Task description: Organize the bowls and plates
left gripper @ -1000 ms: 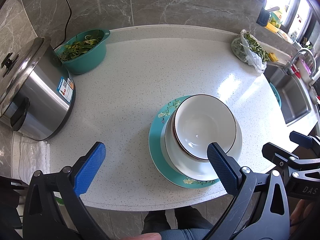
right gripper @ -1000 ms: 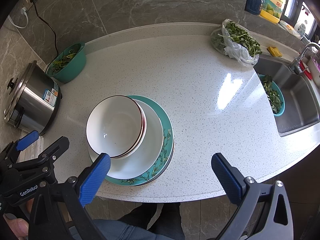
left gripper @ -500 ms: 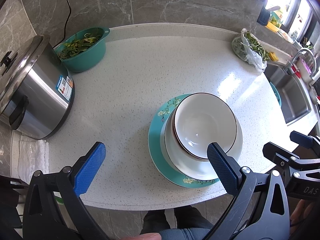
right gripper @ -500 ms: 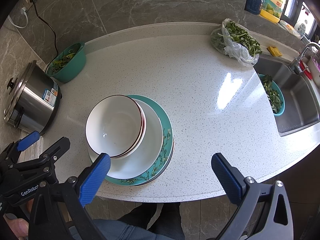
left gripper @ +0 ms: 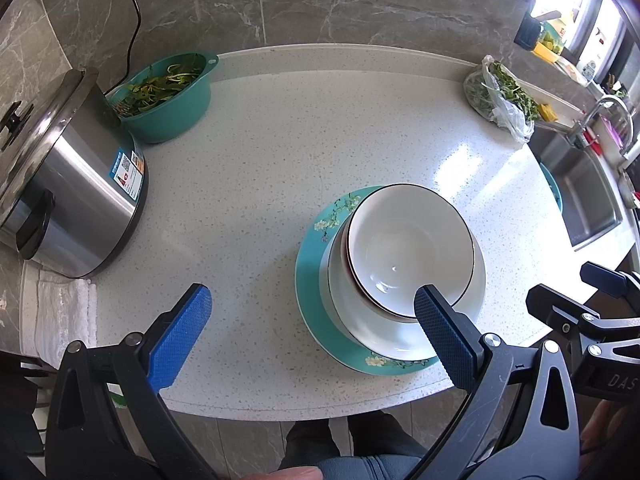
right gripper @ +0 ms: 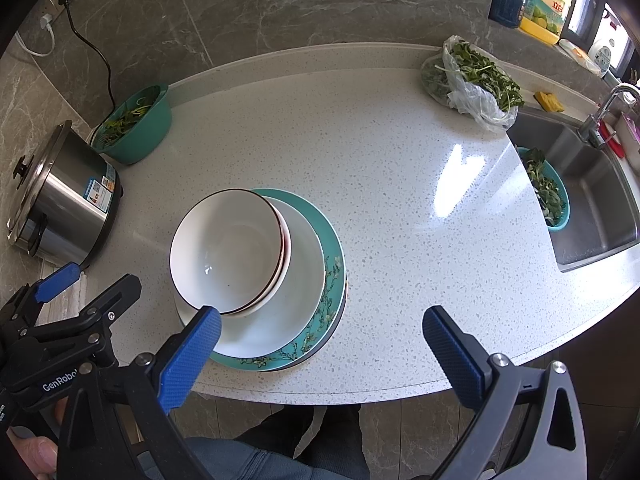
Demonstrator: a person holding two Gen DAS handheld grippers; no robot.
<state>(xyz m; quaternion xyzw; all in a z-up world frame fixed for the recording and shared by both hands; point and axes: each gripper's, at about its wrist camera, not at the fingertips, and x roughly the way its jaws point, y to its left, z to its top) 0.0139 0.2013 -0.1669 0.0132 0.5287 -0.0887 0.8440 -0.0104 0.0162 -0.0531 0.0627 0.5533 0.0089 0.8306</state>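
Near the front edge of the white speckled surface (right gripper: 400, 168) sits 1 stack: teal floral plate (right gripper: 335, 256) at the bottom, white plate (right gripper: 304, 280) on it, then 2 nested white bowls (right gripper: 228, 248) w/ dark rims on top, set toward the stack's left side as the right wrist view shows it. Bowls look empty.

Left gripper (left gripper: 308, 306) hangs above the front edge, fingers spread wide & holding nothing; its right blue pad (left gripper: 444, 340) overlaps the bowls' near rim in view, contact can't be told. Right gripper (right gripper: 320, 328) is likewise released, fingers wide apart, left pad (right gripper: 188, 360) over the white plate's near-left rim, right pad over bare surface.

Far left: steel rice cooker (left gripper: 60, 184) w/ lid, teal basin of greens (left gripper: 168, 96) just beside it at the back. Back right: plastic bag of greens (right gripper: 472, 80), near the sink (right gripper: 592, 200), which holds a teal colander w/ greens (right gripper: 548, 192). White towel (left gripper: 60, 312) lies in front of the cooker.
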